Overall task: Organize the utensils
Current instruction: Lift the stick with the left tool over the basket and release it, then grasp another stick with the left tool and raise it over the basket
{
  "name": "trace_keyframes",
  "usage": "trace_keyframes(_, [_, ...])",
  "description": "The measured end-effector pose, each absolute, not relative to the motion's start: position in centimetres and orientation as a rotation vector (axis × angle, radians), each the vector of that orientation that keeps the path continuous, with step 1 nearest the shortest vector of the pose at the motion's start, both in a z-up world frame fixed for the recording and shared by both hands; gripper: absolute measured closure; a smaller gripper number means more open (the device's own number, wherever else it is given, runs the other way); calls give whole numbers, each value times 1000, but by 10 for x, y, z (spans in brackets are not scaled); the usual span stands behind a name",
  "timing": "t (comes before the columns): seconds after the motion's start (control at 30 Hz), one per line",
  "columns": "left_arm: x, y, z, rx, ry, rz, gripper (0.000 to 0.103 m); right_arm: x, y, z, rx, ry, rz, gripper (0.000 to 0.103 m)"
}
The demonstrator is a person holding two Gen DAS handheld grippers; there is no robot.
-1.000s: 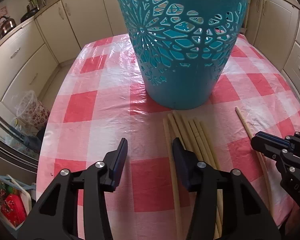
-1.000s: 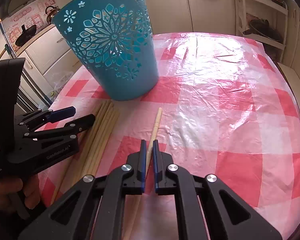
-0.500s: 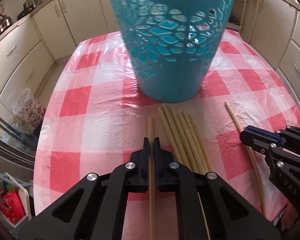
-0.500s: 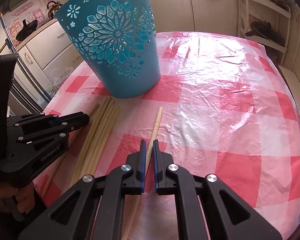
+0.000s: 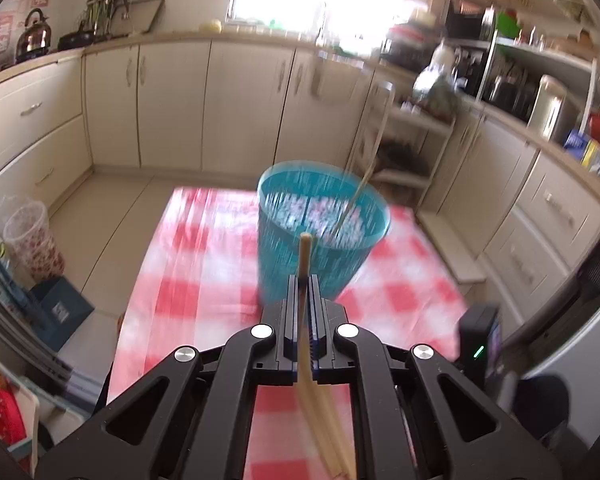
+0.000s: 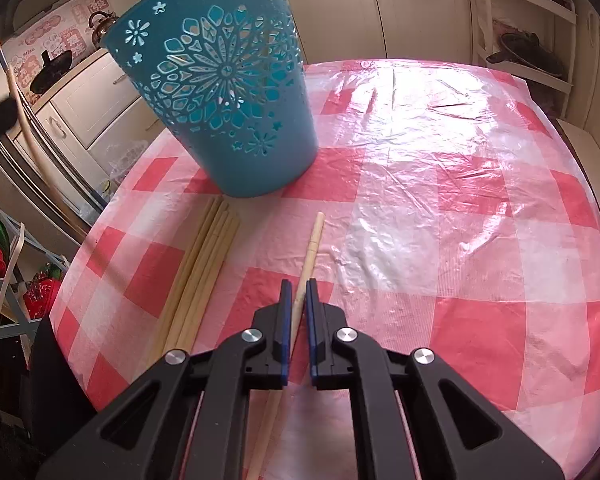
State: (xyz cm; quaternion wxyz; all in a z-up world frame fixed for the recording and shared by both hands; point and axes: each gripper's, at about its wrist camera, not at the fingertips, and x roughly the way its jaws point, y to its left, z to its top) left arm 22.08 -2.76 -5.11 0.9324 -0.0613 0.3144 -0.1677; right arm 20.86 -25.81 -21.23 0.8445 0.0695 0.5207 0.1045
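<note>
1. A kitchen with cream cabinet fronts surrounds a round tabletop [image 6: 440, 200] under a red-and-white checked plastic cloth.
2. Nearest in the right wrist view, the right hand-held gripper [image 6: 296, 300] is clamped on a single pale wooden chopstick [image 6: 314, 236] that lies on the cloth and points ahead of the fingers.
3. Just left of that hand-held gripper, a bundle of pale wooden chopsticks [image 6: 204, 272] lies side by side, its far ends close to the basket's base.
4. Further ahead stands a teal plastic basket with flower-shaped cut-outs [image 6: 224, 92], upright on the cloth.
5. The left hand-held gripper [image 5: 305, 292] is held above the tabletop, pressed shut on another pale chopstick [image 5: 305, 254] whose tip points at the basket's open mouth [image 5: 324, 208].
6. To do this step well, I would carry that tip over the rim, tilt the stick steeply downward, and only part the jaws once the tip is inside, so it cannot bounce off the edge.
7. The left view is smeared by motion, so the basket's contents are unclear; a faint thin streak rises from its mouth, perhaps a stick leaning inside.
8. Each held stick's rear end is cut off by the frame.
</note>
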Motion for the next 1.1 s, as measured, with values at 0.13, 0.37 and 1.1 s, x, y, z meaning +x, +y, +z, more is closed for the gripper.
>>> trace_keyframes(0.13, [225, -33, -5, -154, 552, -384, 102, 209, -259, -213, 155, 1096, 230, 96])
trace_keyframes(0.37, [228, -40, 11, -71, 553, -370, 102, 208, -264, -213, 182, 1094, 250, 96])
trace_keyframes(1.1, [371, -6, -199, 151, 1032, 56, 59, 206, -252, -210, 161, 1083, 283, 75])
